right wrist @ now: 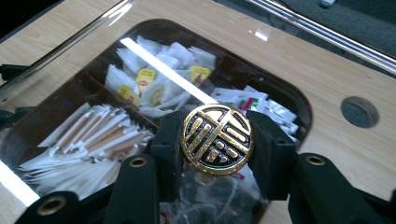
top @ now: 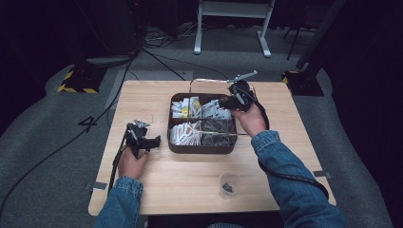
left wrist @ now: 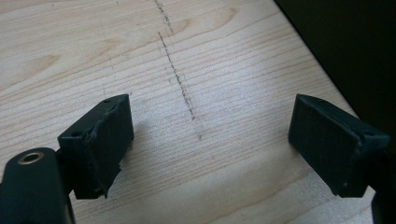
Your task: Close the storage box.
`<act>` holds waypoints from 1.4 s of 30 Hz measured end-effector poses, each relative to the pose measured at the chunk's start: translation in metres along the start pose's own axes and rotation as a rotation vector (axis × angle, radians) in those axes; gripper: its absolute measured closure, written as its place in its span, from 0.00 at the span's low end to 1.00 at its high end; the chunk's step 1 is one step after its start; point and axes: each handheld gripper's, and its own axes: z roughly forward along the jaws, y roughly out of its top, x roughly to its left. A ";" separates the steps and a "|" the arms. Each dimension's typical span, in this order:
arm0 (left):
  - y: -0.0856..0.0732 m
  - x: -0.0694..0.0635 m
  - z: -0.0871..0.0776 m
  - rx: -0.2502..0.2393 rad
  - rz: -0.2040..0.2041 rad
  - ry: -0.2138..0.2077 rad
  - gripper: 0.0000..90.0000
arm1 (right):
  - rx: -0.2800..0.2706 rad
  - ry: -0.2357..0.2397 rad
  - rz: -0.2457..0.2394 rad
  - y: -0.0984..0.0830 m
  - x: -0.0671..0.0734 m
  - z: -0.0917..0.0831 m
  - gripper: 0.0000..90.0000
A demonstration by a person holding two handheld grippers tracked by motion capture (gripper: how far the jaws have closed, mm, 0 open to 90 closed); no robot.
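Observation:
A dark brown box (top: 202, 147) with four compartments stands mid-table, holding yellow-tagged tea bags (right wrist: 144, 79) and white sachets (right wrist: 88, 135). Its clear lid (right wrist: 299, 56) is held over the box at a tilt, with its edges showing as thin bright lines. My right gripper (right wrist: 217, 135), over the box's far right corner (top: 228, 101), is shut on the lid's round gold knob (right wrist: 217, 140), one pad on each side of it. My left gripper (top: 152, 141) hovers low over bare wood left of the box, its jaws open (left wrist: 210, 126) with nothing between them.
A small clear cup (top: 229, 184) with something dark in it stands near the table's front edge. A round hole (right wrist: 358, 112) shows in the table top beside the box. Cables and stand legs lie on the floor beyond the table (top: 142, 95).

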 end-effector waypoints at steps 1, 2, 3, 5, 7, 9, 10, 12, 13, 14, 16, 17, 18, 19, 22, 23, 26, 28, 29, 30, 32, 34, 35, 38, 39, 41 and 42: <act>0.000 0.000 0.000 0.001 0.000 0.001 0.16 | 0.000 0.005 -0.004 0.001 0.002 0.002 0.64; 0.000 0.000 0.000 0.001 0.000 0.001 0.16 | 0.003 0.008 -0.007 0.002 0.005 0.005 0.64; 0.000 0.000 0.000 0.001 0.000 0.001 0.16 | 0.007 0.012 -0.006 0.003 0.007 0.007 0.64; 0.000 0.000 0.000 0.001 0.000 0.001 0.16 | 0.012 0.018 -0.009 0.005 0.011 0.012 0.64; 0.000 0.000 0.000 0.000 -0.001 0.001 0.16 | 0.018 0.023 -0.012 0.006 0.015 0.018 0.64; 0.000 0.000 0.000 0.000 -0.001 0.001 0.16 | 0.023 0.030 -0.015 0.007 0.019 0.023 0.64; 0.000 0.000 0.000 -0.001 -0.002 0.000 0.16 | 0.026 0.034 -0.018 0.008 0.020 0.025 0.64; -0.001 0.000 -0.001 -0.001 -0.001 -0.001 0.16 | 0.030 0.044 -0.019 0.009 0.023 0.030 0.64; -0.001 0.000 -0.001 -0.001 -0.001 -0.001 0.16 | 0.034 0.048 -0.017 0.009 0.025 0.033 0.64; -0.001 0.000 -0.001 0.001 0.001 -0.001 0.16 | 0.036 0.049 -0.014 0.009 0.026 0.035 0.64; -0.001 0.000 -0.001 0.000 0.001 -0.001 0.16 | 0.043 0.054 -0.015 0.010 0.029 0.041 0.64; -0.001 0.000 -0.001 0.000 0.001 -0.001 0.16 | 0.046 0.056 -0.014 0.010 0.031 0.043 0.64; -0.001 0.000 -0.001 0.001 0.001 -0.001 0.16 | 0.050 0.056 -0.017 0.011 0.032 0.045 0.64; -0.001 0.000 -0.001 0.000 0.002 -0.002 0.16 | 0.054 0.055 -0.023 0.011 0.034 0.048 0.64; -0.001 0.000 -0.001 0.001 0.001 -0.001 0.16 | 0.072 0.048 -0.033 0.011 0.040 0.055 0.64; -0.001 0.000 -0.001 0.000 -0.001 -0.001 0.16 | 0.076 0.043 -0.034 0.011 0.041 0.057 0.64; -0.001 0.000 -0.001 0.000 -0.001 -0.001 0.16 | 0.087 0.031 -0.020 0.011 0.042 0.064 0.64; -0.001 0.000 -0.001 0.000 -0.001 -0.001 0.16 | 0.092 0.031 -0.018 0.010 0.042 0.069 0.64; -0.001 0.000 -0.001 0.000 -0.001 -0.001 0.16 | 0.094 0.030 -0.019 0.010 0.042 0.071 0.64; -0.001 0.000 -0.001 0.000 -0.002 -0.001 0.16 | 0.098 0.027 -0.021 0.009 0.043 0.073 0.64; -0.001 0.000 -0.001 0.000 -0.001 -0.001 0.16 | 0.106 0.025 -0.026 0.008 0.043 0.077 0.64; -0.001 0.000 -0.001 0.000 -0.002 -0.001 0.16 | 0.109 0.024 -0.031 0.007 0.043 0.079 0.64; -0.001 0.000 -0.001 0.000 -0.002 -0.001 0.16 | 0.112 0.024 -0.031 0.006 0.043 0.080 0.64; -0.001 0.000 -0.001 0.000 -0.002 -0.001 0.16 | 0.117 0.021 -0.028 0.004 0.042 0.083 0.64; -0.001 0.000 -0.001 0.000 -0.001 -0.001 0.16 | 0.119 0.020 -0.027 0.004 0.042 0.084 0.64; -0.001 0.000 -0.001 -0.001 -0.001 -0.001 0.16 | 0.121 0.017 -0.022 0.003 0.041 0.086 0.64; -0.001 0.000 -0.001 0.000 -0.002 -0.001 0.16 | 0.121 0.017 -0.021 0.002 0.041 0.086 0.64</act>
